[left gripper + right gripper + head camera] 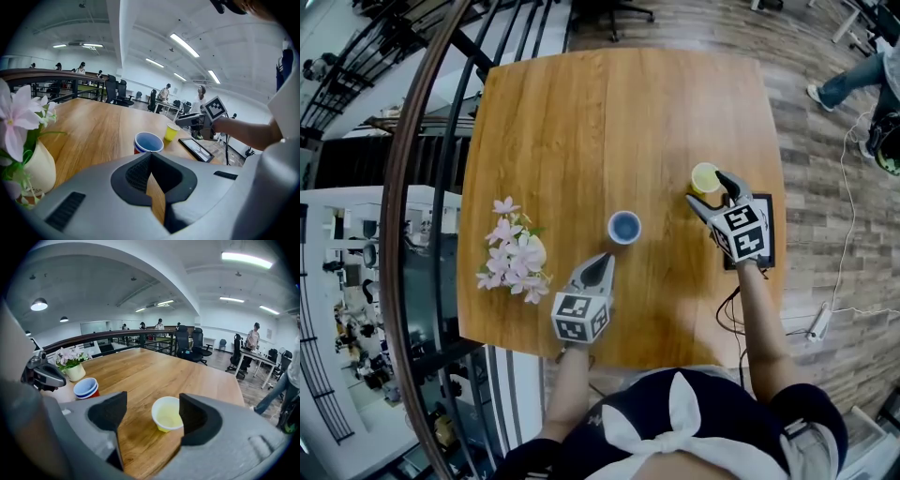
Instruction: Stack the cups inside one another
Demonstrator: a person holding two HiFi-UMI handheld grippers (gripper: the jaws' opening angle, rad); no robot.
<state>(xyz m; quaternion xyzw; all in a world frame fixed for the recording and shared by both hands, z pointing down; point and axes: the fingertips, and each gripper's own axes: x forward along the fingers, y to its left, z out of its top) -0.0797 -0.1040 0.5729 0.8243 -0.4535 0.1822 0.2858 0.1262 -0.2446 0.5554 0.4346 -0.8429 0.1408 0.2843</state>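
Observation:
A blue cup (624, 227) with a red outside stands upright near the middle of the wooden table (581, 122). To its right stands a small yellow cup (705, 178), also upright. My right gripper (710, 189) is open, and the yellow cup (168, 414) sits at the mouth of its jaws, close to the right one; I cannot tell if they touch. My left gripper (602, 266) is shut and holds nothing, a short way on the near side of the blue cup (148, 142). The yellow cup (171, 131) and my right gripper (197, 121) appear beyond it.
A cream vase of pink flowers (517, 255) stands at the table's left edge. A black framed tablet (772, 234) lies at the right edge under my right gripper. A curved railing (403, 234) runs along the left. A person's leg (848, 84) is at far right.

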